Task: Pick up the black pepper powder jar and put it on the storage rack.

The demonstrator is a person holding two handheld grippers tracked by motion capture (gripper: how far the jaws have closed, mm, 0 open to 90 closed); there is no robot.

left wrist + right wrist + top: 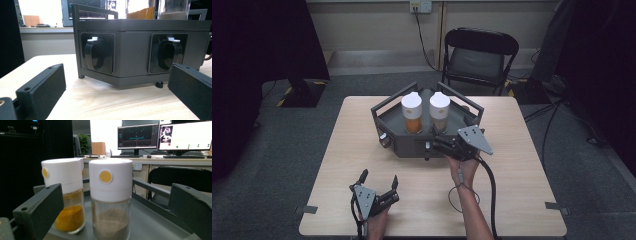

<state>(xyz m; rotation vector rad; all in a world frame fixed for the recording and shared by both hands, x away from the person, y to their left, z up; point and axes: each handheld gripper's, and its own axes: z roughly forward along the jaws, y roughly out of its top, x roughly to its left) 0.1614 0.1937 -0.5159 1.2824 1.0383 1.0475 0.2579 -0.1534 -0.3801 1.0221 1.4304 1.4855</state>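
With jaws apart, the right gripper (435, 141) lines up on the grey-filled shaker (110, 200) straight ahead; next, advance and clamp.

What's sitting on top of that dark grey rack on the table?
Two clear jars stand on the rack: an orange powder jar and a grey-brown powder jar, both with white caps. The right hand-held gripper is open before them. The jars' bases are hidden by the rack's rim.

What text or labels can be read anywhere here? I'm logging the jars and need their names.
No readable words or numbers anywhere.
Jar lids: a plain yellow dot each, no lettering.
Monitor screens: graphics too small and blurred to read.
Dark rack: unmarked.
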